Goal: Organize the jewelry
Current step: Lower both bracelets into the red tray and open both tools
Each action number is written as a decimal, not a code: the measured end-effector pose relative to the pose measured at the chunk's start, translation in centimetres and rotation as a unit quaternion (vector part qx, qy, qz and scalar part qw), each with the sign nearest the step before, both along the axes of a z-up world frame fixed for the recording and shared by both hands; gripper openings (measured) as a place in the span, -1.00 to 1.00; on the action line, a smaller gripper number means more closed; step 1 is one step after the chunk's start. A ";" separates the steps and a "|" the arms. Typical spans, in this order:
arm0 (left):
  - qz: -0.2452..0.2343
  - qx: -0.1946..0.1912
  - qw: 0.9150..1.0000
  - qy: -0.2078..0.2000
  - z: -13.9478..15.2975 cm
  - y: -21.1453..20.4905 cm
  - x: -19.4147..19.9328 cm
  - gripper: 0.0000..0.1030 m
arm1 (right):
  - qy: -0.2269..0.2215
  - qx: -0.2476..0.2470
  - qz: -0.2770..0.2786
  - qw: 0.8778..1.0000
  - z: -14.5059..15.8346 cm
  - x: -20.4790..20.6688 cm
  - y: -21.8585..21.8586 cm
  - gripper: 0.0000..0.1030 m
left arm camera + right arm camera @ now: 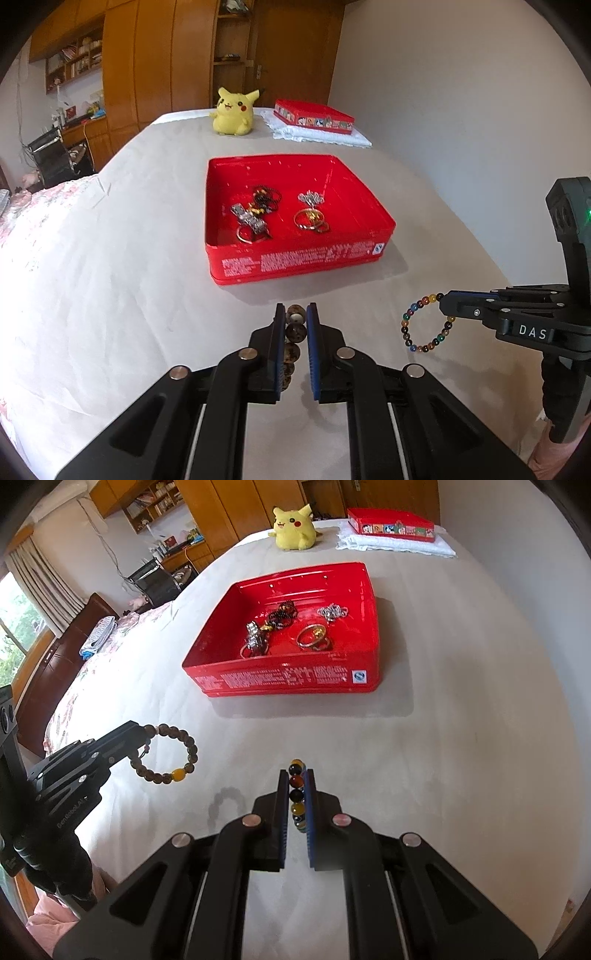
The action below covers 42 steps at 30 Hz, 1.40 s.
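Observation:
An open red tin [295, 260] [288, 681] sits on the bed and holds several rings, chains and a watch [249, 218]. My left gripper [296, 314] is shut on a brown bead bracelet [295, 332], held above the sheet in front of the tin; the bracelet hangs as a loop in the right wrist view [173, 753]. My right gripper [296, 775] is shut on a multicoloured bead bracelet [296, 794], which hangs from its tips in the left wrist view [424, 325].
A yellow Pikachu plush [232, 110] [293, 524] sits at the far end of the bed. The red tin lid [314, 116] [391, 524] rests on a folded white cloth [325, 134]. A wall runs along the right; wooden wardrobes and a desk stand beyond the left edge.

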State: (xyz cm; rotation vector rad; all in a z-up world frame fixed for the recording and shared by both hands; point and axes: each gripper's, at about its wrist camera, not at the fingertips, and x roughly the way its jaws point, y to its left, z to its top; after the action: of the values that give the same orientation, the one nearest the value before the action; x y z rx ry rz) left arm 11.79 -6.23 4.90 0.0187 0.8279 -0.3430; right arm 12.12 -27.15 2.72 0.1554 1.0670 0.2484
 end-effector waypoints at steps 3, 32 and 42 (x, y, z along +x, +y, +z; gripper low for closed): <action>0.007 -0.001 1.000 -0.006 0.7 0.4 0.6 -0.79 | -0.004 -0.001 0.002 1.000 0.6 0.5 0.3 -0.88; 0.045 -0.005 0.998 0.032 0.4 -3.1 20.6 -0.79 | -0.014 -0.006 -0.035 0.999 2.3 19.3 1.2 -0.88; 0.072 -0.010 0.996 0.058 -3.2 -2.7 27.2 -0.79 | 0.004 0.030 -0.017 0.999 -2.3 27.6 2.8 -0.88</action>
State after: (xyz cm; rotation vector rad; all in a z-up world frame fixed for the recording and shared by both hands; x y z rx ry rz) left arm 39.00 -8.93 1.65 -0.0798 0.9356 -0.2175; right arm 39.75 -24.38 0.43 0.2290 1.0649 0.2505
